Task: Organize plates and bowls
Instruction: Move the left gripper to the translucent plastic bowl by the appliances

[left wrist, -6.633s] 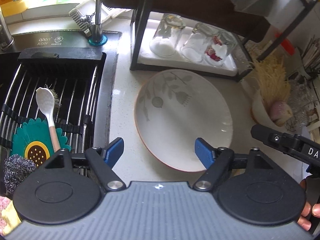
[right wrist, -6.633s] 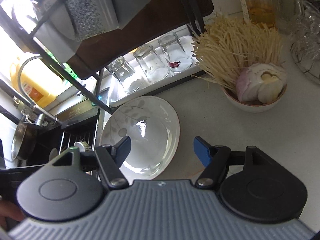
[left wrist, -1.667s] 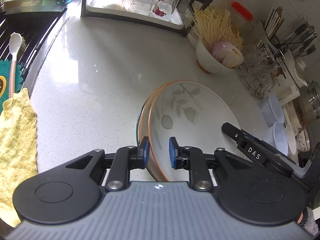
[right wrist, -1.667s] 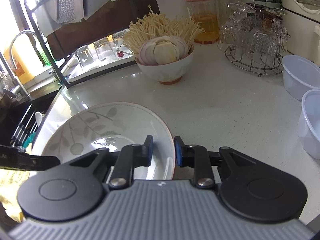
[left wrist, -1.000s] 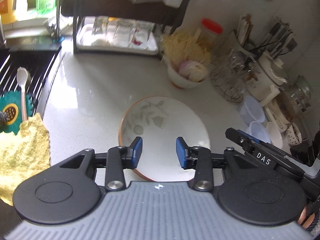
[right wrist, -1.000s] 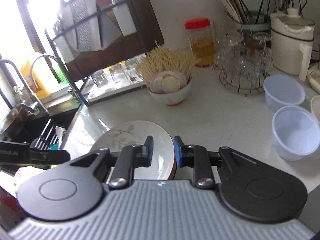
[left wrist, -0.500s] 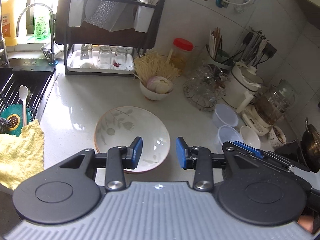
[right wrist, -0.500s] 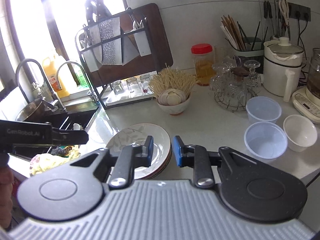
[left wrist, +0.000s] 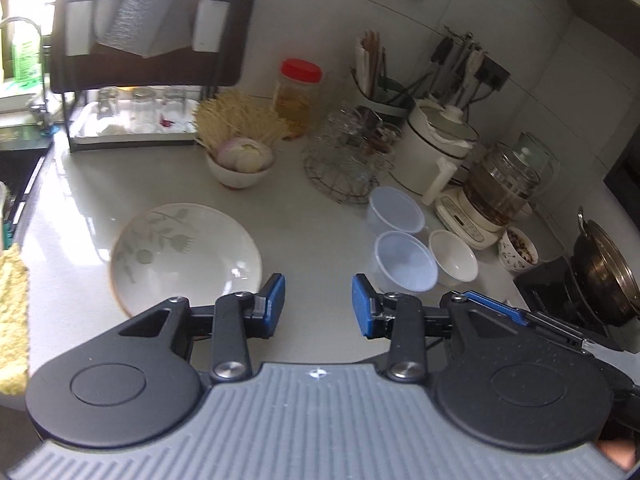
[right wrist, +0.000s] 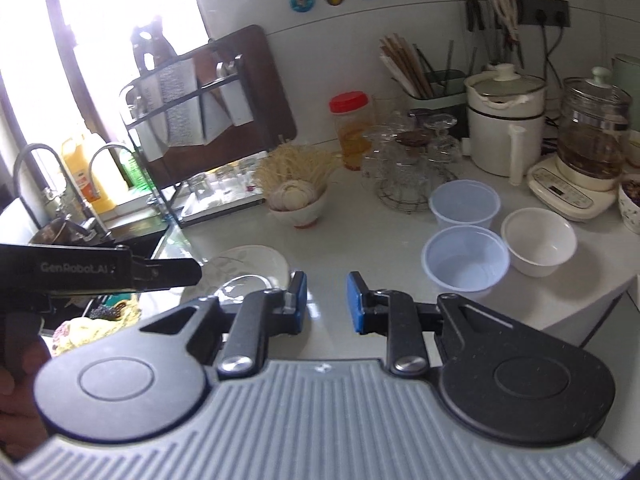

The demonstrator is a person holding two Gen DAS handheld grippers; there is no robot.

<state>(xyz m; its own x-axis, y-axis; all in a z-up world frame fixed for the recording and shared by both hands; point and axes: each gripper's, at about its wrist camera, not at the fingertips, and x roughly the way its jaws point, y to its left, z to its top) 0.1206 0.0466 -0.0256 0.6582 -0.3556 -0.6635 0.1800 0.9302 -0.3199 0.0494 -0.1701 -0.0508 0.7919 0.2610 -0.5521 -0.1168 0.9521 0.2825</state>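
Both claws hang above the counter [left wrist: 320,208] with nothing in them. The left claw [left wrist: 318,306] stands moderately open, its blue pads well apart over bare surface at lower centre of its view. The right claw [right wrist: 326,302] is parted by a narrower gap, also empty.

The leaf-patterned plate [left wrist: 186,252] lies flat at centre left of the left view, near the counter's front edge; whether more plates lie under it cannot be told from here. The bowls sit together at centre right: two translucent plastic tubs [left wrist: 406,260] just beside each other, and a white bowl [left wrist: 454,258] close against the nearer tub. In the right view the same cluster is at right of centre, with the white bowl [right wrist: 538,240] nearest the counter's right-hand edge.

The likely next move is a reach for one of those bowls, and that is where trouble lies. The tubs look thin and light, so a pinch on the rim could flex it and let it slip, or a nudge could skate one into its neighbour. The white bowl could be pushed off the edge. A crowded glass rack [left wrist: 346,160] stands just behind; an overshoot would knock it.
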